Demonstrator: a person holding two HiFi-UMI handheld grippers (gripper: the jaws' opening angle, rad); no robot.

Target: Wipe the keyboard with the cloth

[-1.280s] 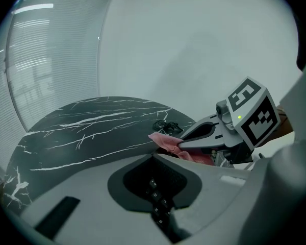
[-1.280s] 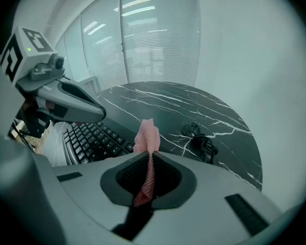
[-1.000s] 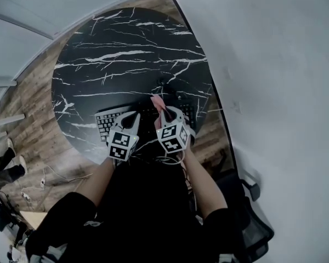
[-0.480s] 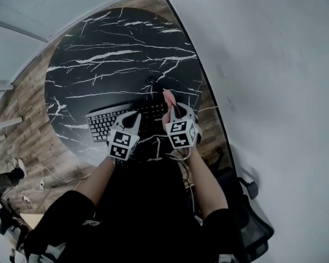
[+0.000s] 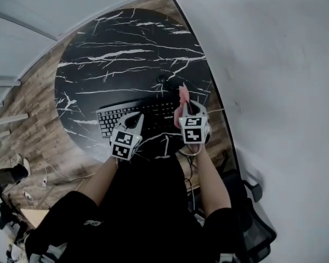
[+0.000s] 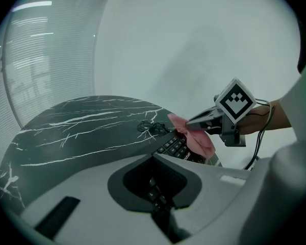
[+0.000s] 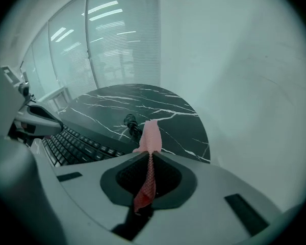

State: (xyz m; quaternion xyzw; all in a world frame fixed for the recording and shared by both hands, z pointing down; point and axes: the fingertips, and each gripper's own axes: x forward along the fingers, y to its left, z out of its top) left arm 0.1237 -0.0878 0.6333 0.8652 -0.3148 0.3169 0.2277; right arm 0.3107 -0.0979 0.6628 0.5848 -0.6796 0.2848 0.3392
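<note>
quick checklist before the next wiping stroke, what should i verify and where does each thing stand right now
1. Pink mesh cloth clamped in the right gripper: ok, the jaws are shut on it.
2. Cloth over the black keyboard: ok, it is at the keyboard's right end.
3. Cloth touching the keys: cannot tell.
4. Left gripper steadying the keyboard: ok, its jaws look closed on the near edge, with keys showing between them.
5. Coiled black cable out of the stroke: ok, it lies on the table behind the keyboard.
</note>
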